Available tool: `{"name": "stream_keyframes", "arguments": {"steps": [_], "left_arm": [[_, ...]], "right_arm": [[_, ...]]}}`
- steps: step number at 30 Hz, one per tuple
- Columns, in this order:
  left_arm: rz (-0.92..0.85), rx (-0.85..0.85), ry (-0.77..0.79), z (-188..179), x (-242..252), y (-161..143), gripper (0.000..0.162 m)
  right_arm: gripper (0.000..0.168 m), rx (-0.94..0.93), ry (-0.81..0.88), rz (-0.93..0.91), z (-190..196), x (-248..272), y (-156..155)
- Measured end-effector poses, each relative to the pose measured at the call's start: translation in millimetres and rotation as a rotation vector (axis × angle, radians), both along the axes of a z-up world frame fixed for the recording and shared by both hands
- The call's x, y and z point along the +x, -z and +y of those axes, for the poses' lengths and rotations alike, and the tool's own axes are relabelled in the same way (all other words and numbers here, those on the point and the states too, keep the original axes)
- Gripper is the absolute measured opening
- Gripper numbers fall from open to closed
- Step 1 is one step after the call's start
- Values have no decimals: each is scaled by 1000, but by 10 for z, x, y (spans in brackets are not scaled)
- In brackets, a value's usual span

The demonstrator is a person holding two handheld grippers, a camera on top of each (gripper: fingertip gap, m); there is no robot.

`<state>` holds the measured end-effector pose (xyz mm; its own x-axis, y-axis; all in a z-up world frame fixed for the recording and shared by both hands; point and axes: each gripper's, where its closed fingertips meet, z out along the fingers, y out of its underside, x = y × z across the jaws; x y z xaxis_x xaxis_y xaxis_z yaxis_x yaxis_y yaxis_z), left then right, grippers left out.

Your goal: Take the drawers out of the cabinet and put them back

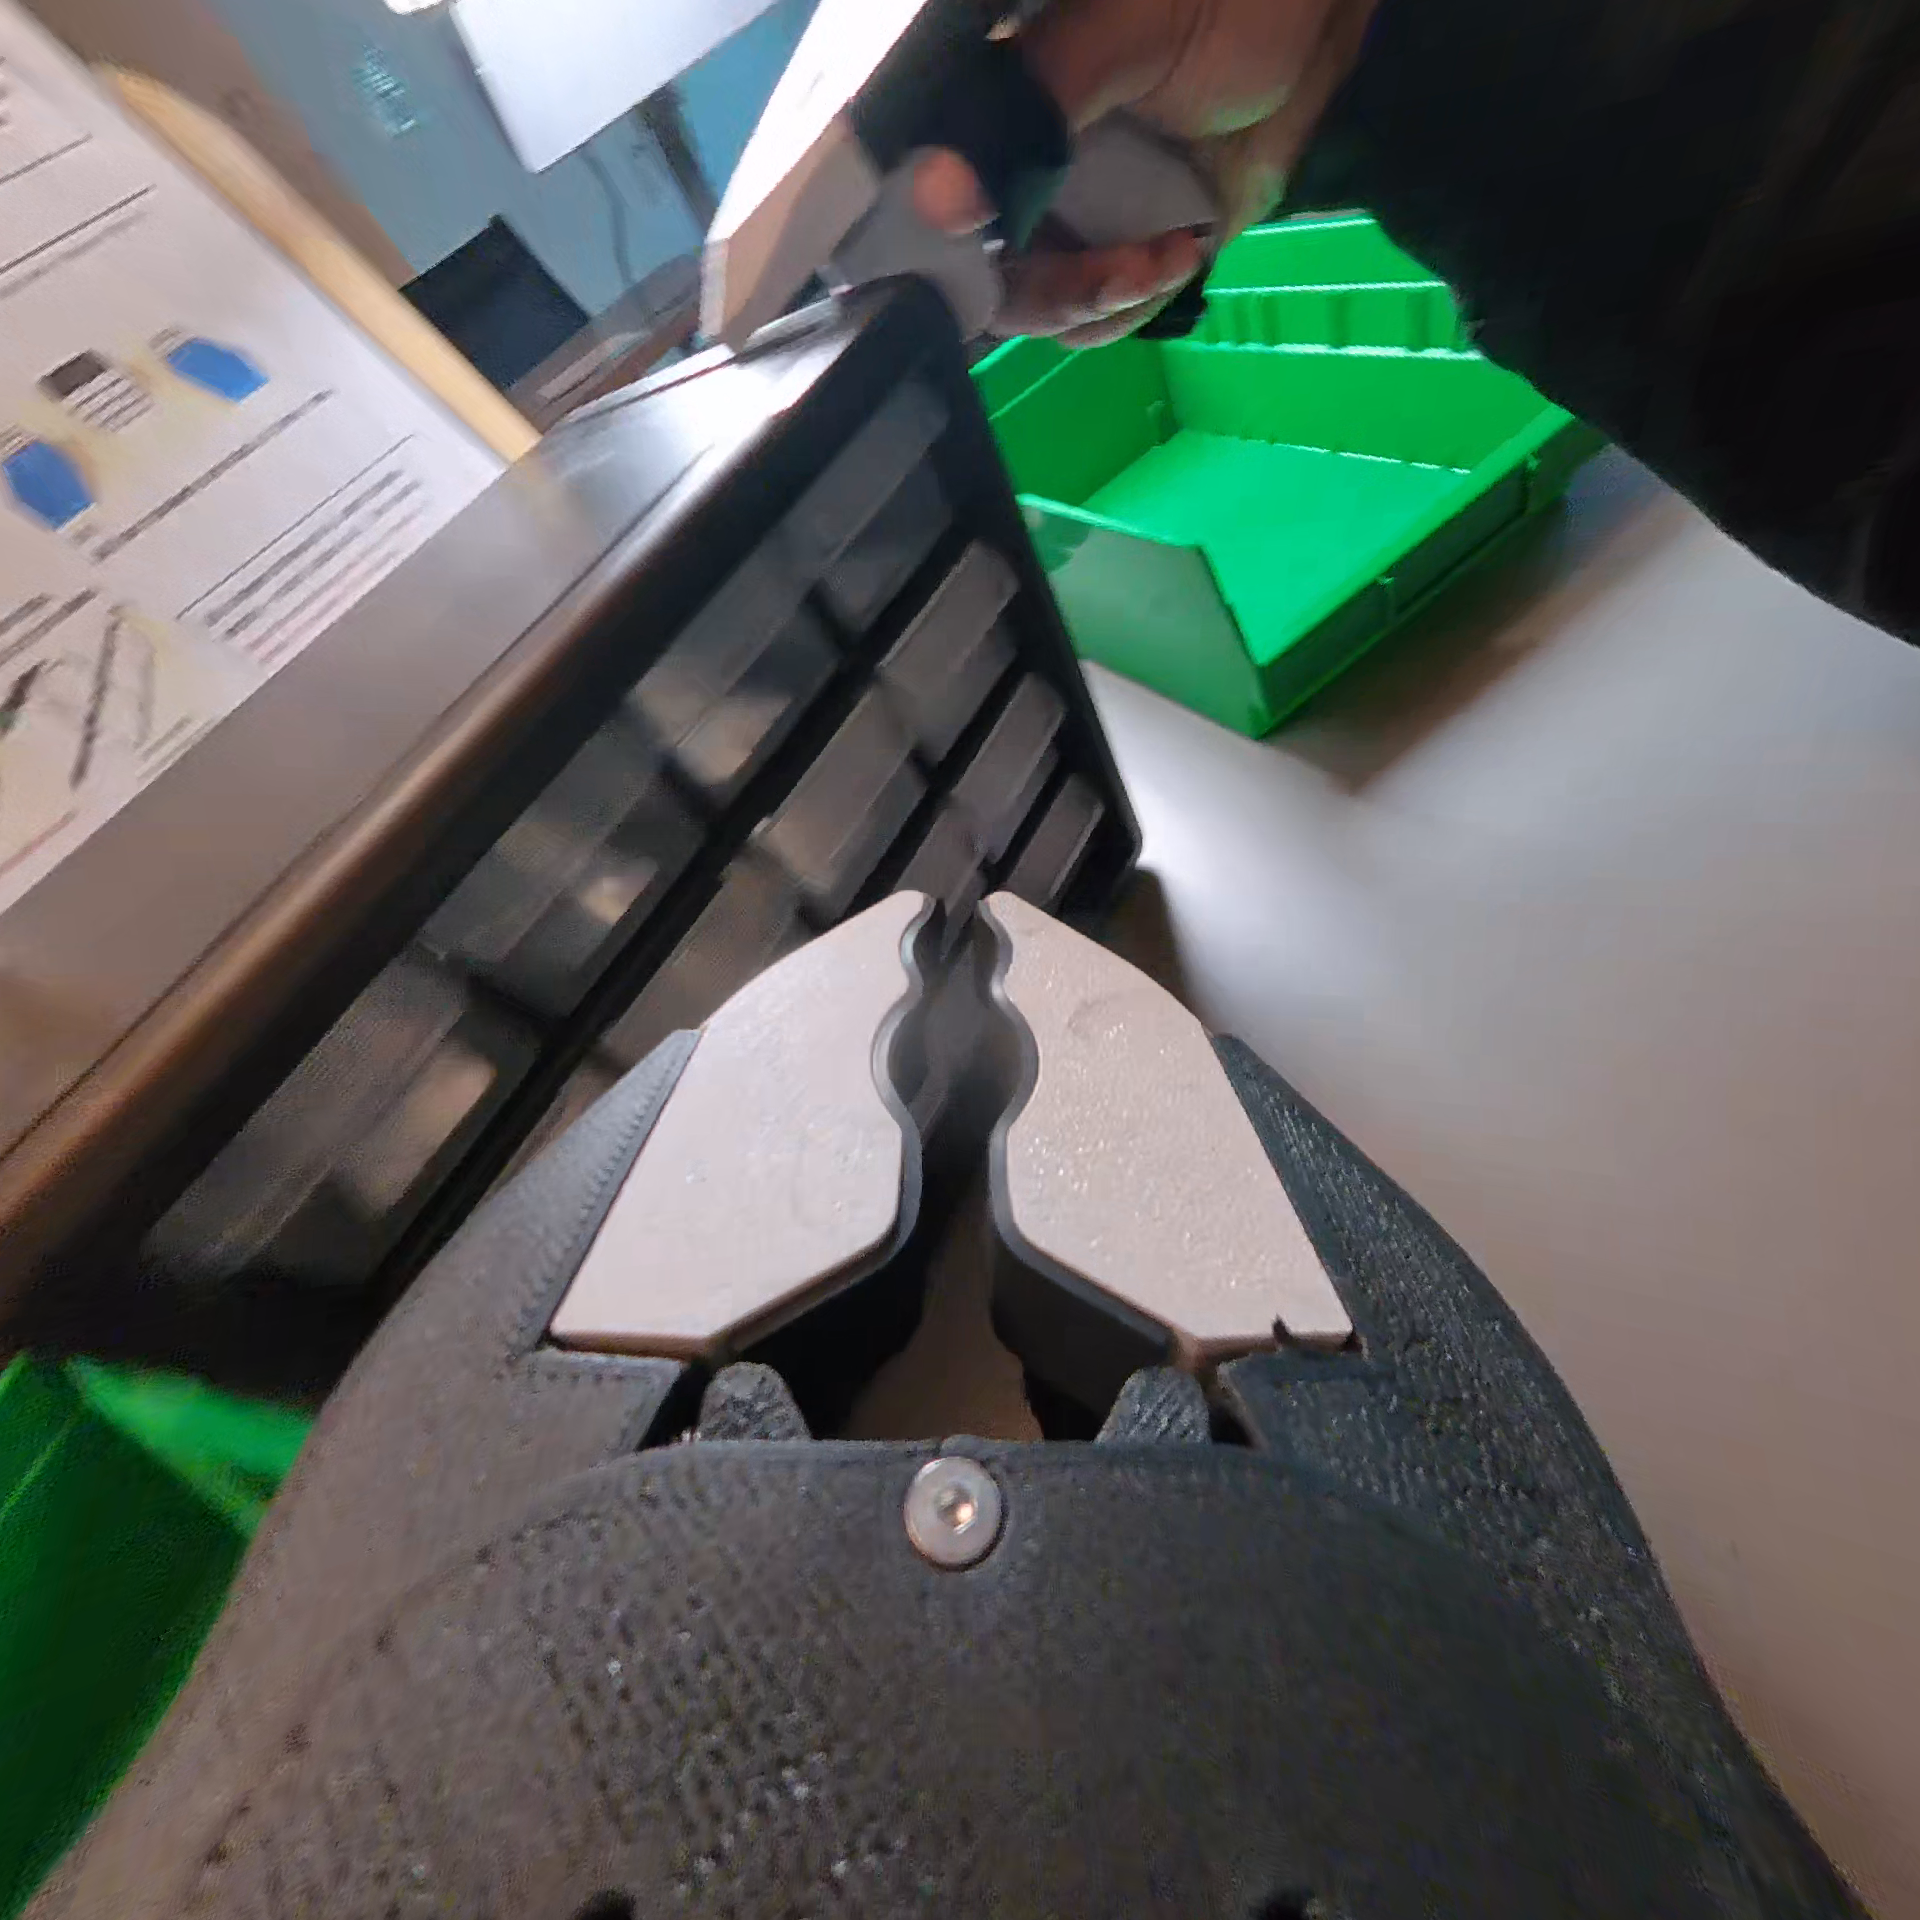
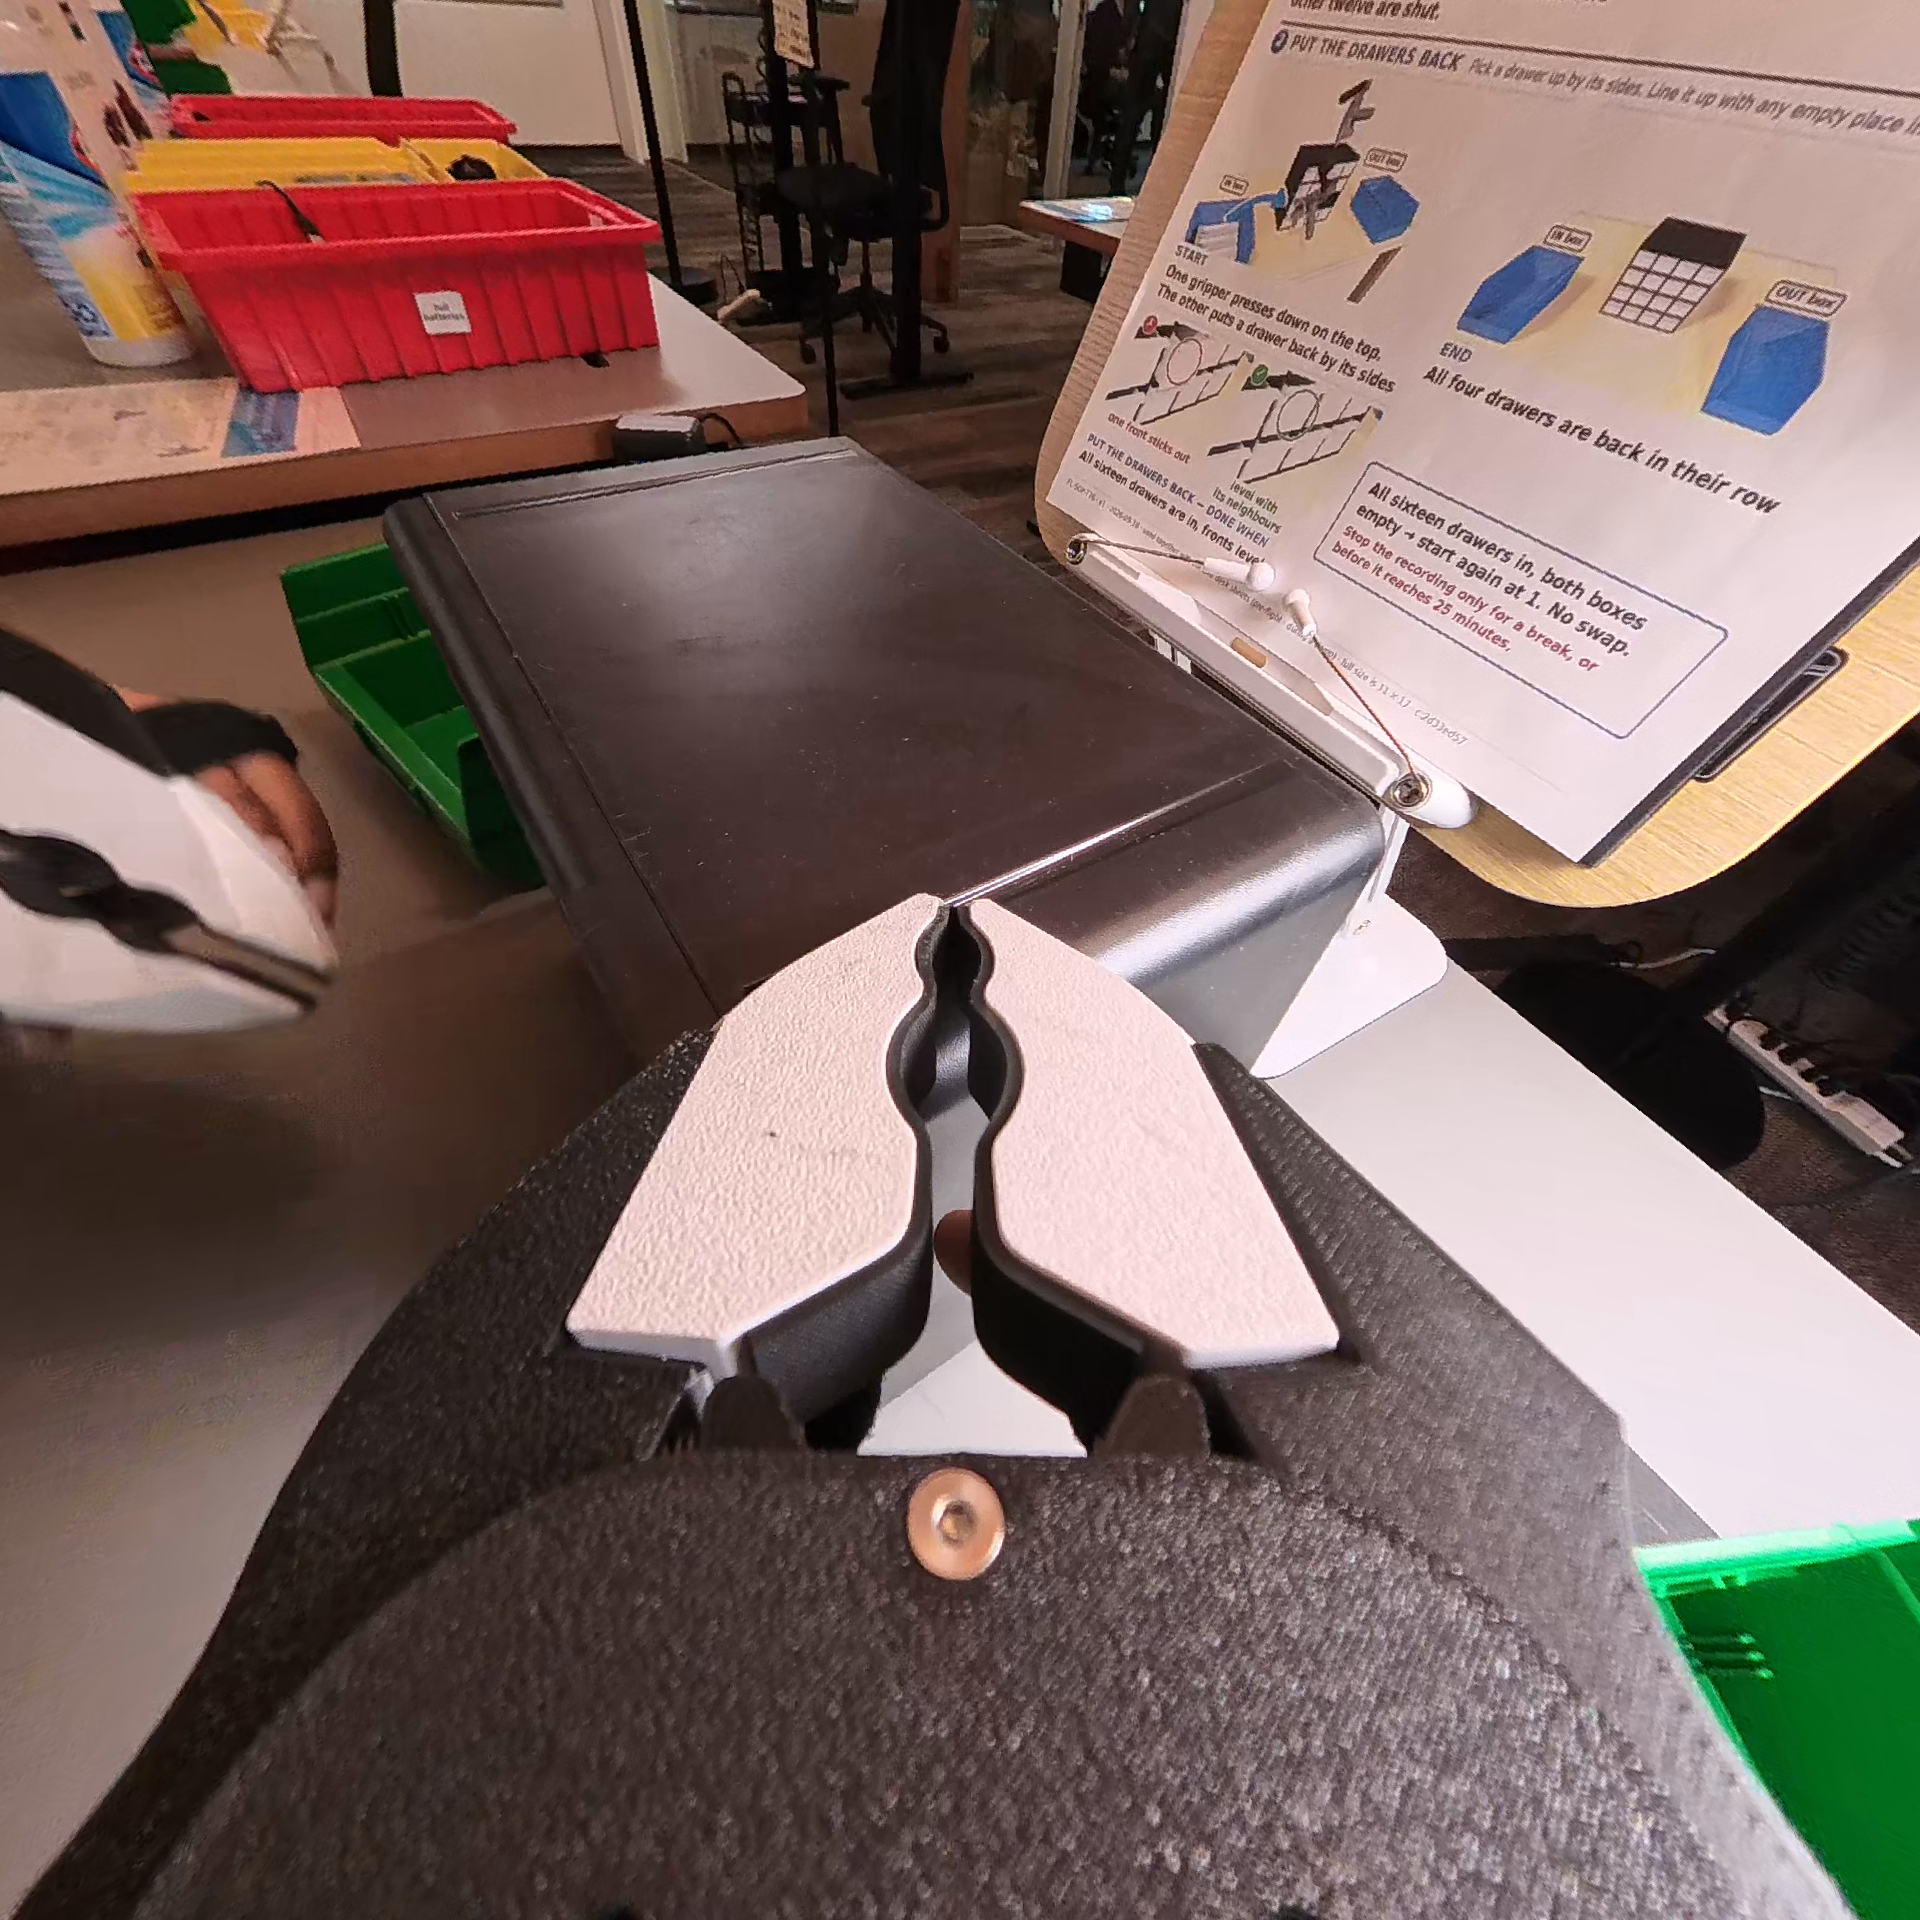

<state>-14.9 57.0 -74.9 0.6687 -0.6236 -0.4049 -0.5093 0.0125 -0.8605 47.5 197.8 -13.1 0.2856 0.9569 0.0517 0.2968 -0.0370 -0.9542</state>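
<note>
The left hand-held gripper (image 1: 961, 914) is clenched on the handle of a drawer (image 1: 971, 862) low in the black cabinet (image 1: 436, 623). The right hand-held gripper (image 2: 954, 914), clenched on nothing, rests on the cabinet's top front edge, with 1 green bin (image 1: 1278, 520) beside the cabinet on the counter (image 1: 1507, 987).

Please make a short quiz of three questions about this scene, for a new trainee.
1. True or false: the right tongs are wide open above the cabinet.
2. What do the left tongs pinch? A) a drawer handle B) a red tray C) a cable
3. Fill in: the bin beside the cabinet is coloured ____.
Key: 1 false (shut); 2 A; 3 green.
</note>
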Motion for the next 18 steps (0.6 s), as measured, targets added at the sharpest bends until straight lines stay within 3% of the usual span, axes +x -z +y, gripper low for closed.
{"name": "stream_keyframes", "arguments": {"steps": [1, 8, 13, 18], "left_arm": [[-20, -4, -26, -41, -166, -29, 7], [1, -163, -246, -194, -1425, 138, 40], [122, -262, -363, -245, -2097, 475, 52], [266, -395, -384, -321, -2468, 937, 64]], "right_arm": [[0, 0, 0, 0, 0, 0, 0], [0, -13, 12, 3, 2, 1, 0], [0, -45, 23, 22, 10, 5, -1], [0, -50, 73, 36, 22, 24, -1]]}}
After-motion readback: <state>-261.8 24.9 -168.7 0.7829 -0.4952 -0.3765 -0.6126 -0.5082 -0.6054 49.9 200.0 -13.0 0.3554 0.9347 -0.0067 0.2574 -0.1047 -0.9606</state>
